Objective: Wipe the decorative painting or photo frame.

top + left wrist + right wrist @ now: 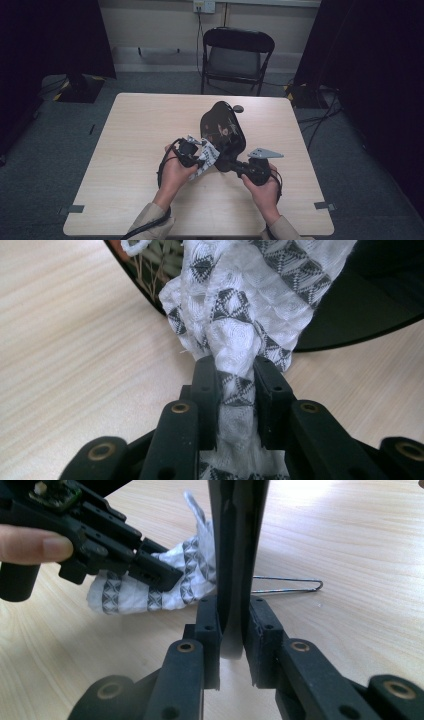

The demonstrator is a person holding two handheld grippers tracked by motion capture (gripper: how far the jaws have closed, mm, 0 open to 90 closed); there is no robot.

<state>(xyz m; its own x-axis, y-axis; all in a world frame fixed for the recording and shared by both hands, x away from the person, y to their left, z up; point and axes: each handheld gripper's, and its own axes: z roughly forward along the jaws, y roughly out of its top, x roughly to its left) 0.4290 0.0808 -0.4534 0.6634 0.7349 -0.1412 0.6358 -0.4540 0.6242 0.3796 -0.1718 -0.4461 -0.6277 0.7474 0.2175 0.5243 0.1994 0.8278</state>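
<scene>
A black lacquered tray (pixel 223 125) with a flower pattern stands tilted over the table's middle. My right gripper (pixel 231 164) is shut on its near rim, and in the right gripper view the thin black edge (pixel 237 555) rises between the jaws of my right gripper (pixel 234 625). My left gripper (pixel 198 153) is shut on a bunched white cloth (pixel 208 157) with grey triangle bands. The cloth (pixel 240 305) lies against the tray (pixel 360 305) just ahead of my left gripper (pixel 236 390). The right gripper view has the cloth (pixel 135 592) left of the tray.
The wooden table (pixel 140 130) stretches to either side of the tray. A thin bent wire (pixel 290 583) lies on the table behind the tray. A small dark object (pixel 239 108) sits by the tray's far end. A black folding chair (pixel 237 55) stands beyond the far edge.
</scene>
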